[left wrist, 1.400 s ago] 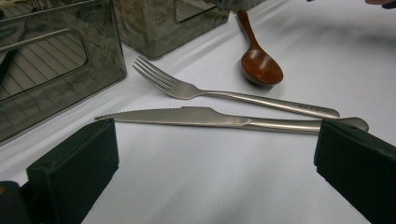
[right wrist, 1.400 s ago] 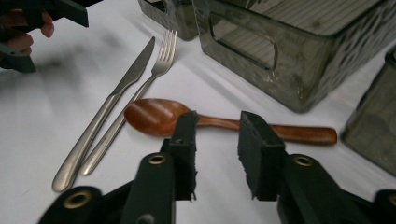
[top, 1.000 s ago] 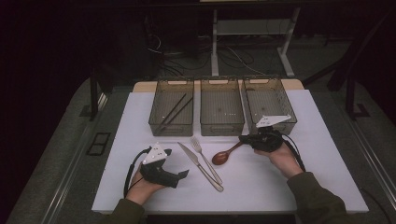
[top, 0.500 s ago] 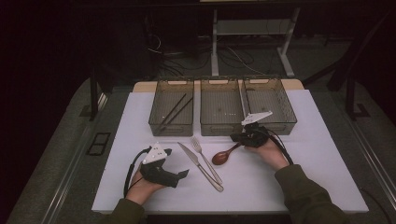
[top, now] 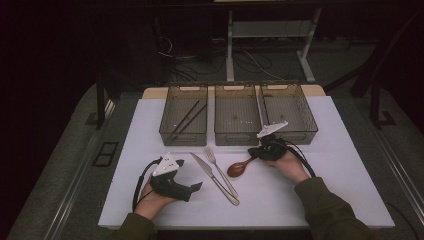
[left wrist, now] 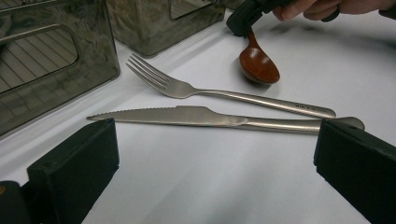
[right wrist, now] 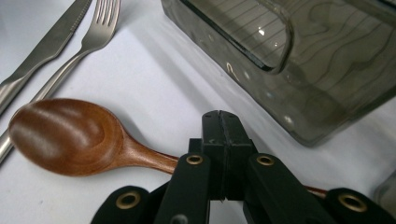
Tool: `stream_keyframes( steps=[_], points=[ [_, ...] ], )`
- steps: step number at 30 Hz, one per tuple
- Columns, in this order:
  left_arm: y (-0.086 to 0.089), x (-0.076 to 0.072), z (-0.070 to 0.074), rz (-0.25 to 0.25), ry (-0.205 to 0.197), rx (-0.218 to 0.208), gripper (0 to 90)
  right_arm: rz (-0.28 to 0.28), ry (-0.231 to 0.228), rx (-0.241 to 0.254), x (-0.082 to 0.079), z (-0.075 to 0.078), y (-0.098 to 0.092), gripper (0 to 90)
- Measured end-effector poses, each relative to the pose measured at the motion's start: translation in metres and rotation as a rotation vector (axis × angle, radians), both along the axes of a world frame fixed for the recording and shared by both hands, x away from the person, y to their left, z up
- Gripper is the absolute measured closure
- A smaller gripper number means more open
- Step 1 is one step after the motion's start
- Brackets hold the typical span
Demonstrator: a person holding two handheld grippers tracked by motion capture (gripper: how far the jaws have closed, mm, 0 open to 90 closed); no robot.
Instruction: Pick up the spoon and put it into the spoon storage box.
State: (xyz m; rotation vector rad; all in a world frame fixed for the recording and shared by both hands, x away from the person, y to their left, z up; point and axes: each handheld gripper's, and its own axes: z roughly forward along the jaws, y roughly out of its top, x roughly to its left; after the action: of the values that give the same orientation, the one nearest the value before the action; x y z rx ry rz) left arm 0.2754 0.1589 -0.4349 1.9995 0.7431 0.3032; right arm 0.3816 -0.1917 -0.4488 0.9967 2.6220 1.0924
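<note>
Now the right claw (right wrist: 219,140) has dropped, jaws together over the wooden spoon's (right wrist: 70,137) handle.

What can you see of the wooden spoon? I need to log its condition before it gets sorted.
The wooden spoon is glossy reddish-brown wood with an oval bowl and a slim handle. It lies flat on the white table, bowl facing up, in front of the middle bin and just right of the fork. The right gripper sits shut over its handle; whether it pinches the handle I cannot tell.

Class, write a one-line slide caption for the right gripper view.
Shut hand-held gripper over the handle of a wooden spoon, beside a fork, a knife and a tinted bin.
</note>
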Motion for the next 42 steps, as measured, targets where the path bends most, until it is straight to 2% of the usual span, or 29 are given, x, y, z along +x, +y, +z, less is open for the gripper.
stream_keyframes(
  steps=[9,18,23,25,28,31,34,36,42],
  points=[
    [0.001,-0.001,0.001,-0.001,-0.006,-0.002,0.0,0.016,0.016,-0.02,-0.011,0.001,-0.012,88.7],
    [0.002,-0.001,0.001,0.002,-0.004,-0.001,0.0,0.033,0.032,-0.034,-0.03,0.004,-0.021,88.7],
    [0.001,-0.001,0.001,0.002,-0.006,-0.002,0.0,0.033,0.029,-0.036,-0.032,0.005,-0.023,88.4],
    [0.001,-0.001,0.002,0.001,-0.008,-0.002,0.0,0.018,0.022,-0.012,-0.031,0.007,-0.024,81.4],
    [0.002,-0.001,0.002,0.001,-0.005,-0.002,0.0,0.009,0.026,0.052,-0.029,0.012,-0.022,71.5],
    [0.002,-0.001,0.002,0.001,-0.006,-0.001,0.0,0.031,0.023,0.081,-0.03,0.014,-0.015,62.7],
    [0.002,-0.001,0.002,0.001,-0.007,-0.004,0.0,0.063,0.028,0.105,-0.031,0.016,-0.004,58.5],
    [0.002,-0.001,0.002,-0.001,-0.006,-0.005,0.0,0.083,0.028,0.114,-0.032,0.016,0.003,56.5],
    [0.002,-0.002,0.002,-0.004,-0.006,-0.006,0.0,0.112,0.03,0.083,-0.034,0.012,0.02,51.1]
  ],
)
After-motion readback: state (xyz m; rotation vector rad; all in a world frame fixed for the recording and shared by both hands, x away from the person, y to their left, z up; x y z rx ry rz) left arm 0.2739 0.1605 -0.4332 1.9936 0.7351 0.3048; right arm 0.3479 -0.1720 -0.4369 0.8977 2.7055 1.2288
